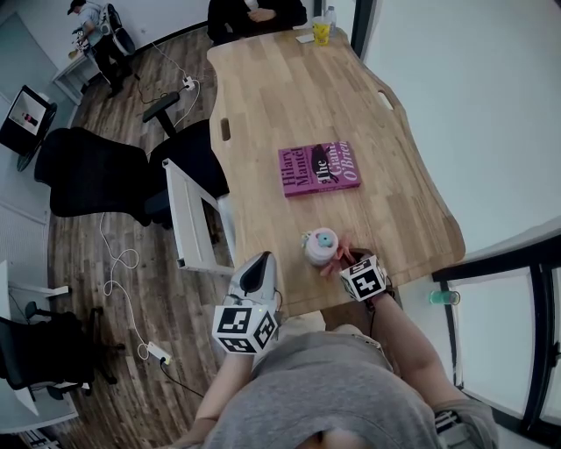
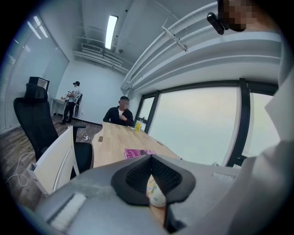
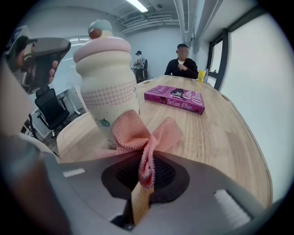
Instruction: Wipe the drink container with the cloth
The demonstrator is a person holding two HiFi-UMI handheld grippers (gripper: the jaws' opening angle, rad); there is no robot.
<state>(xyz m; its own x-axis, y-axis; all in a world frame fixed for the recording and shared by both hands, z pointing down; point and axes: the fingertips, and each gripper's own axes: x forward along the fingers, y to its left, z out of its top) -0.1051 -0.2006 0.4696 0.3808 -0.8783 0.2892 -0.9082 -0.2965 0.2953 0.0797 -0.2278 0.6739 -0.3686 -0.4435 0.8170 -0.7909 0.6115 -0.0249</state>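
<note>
- One long, light-wood surface (image 1: 263, 96) fills the middle of the head view. It has a rounded outline and slot-shaped cutouts near its edges.
- We see the drink container (image 3: 106, 78) standing upright close to the surface's near edge. Its body is cream, with a pink lid and a teal knob on top.
- Our right claw (image 3: 146, 158) is clamped on the pink cloth (image 3: 138, 133), whose bunched folds fan out against the container's lower side.
- Our left claw (image 2: 150, 158) has its jaws drawn together with nothing held. It hangs beside the surface's left edge, apart from the container, which shows through the slit below the tips.
- A magenta book (image 1: 319, 168) lies flat mid-surface, well apart from the container.
- At the far end a seated person (image 1: 256, 13) has a yellow cup (image 1: 322, 32) nearby.
- The floor (image 1: 114, 289) is dark planks, with white cables (image 1: 118, 263) and a power strip (image 1: 159, 352) lying on it.
- Black office chairs (image 1: 88, 171) and a white-framed chair (image 1: 195, 215) stand left of the surface.
- Another person (image 1: 92, 31) stands in the far corner.
- Tall windows (image 2: 197, 124) run along the right side, and a strip light (image 2: 110, 31) glows on the ceiling.
</note>
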